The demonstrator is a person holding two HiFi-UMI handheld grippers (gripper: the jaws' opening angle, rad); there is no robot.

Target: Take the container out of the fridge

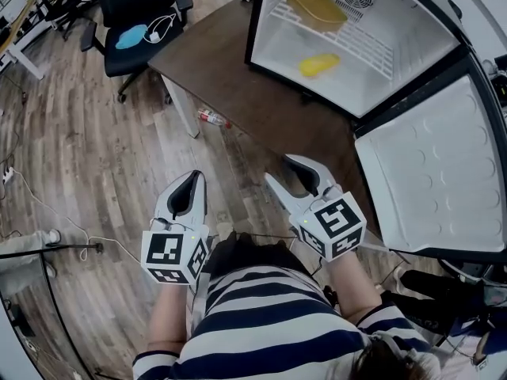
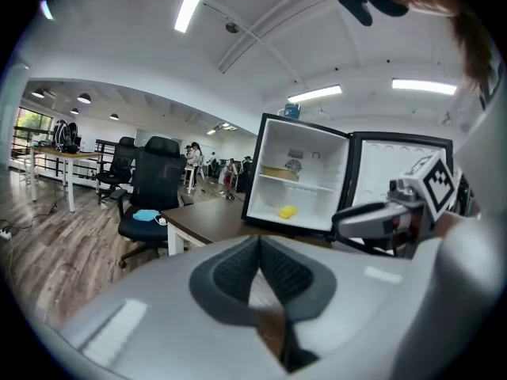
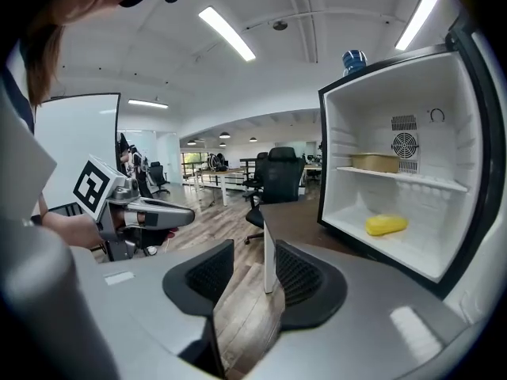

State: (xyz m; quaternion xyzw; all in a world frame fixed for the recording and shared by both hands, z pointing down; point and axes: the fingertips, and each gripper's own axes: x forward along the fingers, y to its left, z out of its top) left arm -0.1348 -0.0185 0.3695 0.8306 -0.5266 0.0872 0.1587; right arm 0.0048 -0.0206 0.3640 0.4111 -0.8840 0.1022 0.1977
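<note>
The fridge (image 1: 360, 81) at upper right is open, but the container (image 1: 317, 5) sits on its shelf at the top, far from the closed left gripper (image 1: 192, 180) and the open, empty right gripper (image 1: 280, 169)

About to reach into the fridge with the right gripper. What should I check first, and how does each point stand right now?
1. Door open wide: ok.
2. Container on the shelf, in plain view: ok.
3. Right gripper open, empty: ok.
4. Left gripper shut, empty: ok.
5. Yellow item below the shelf, apart from the container: ok.
6. Container sealed: cannot tell.
</note>
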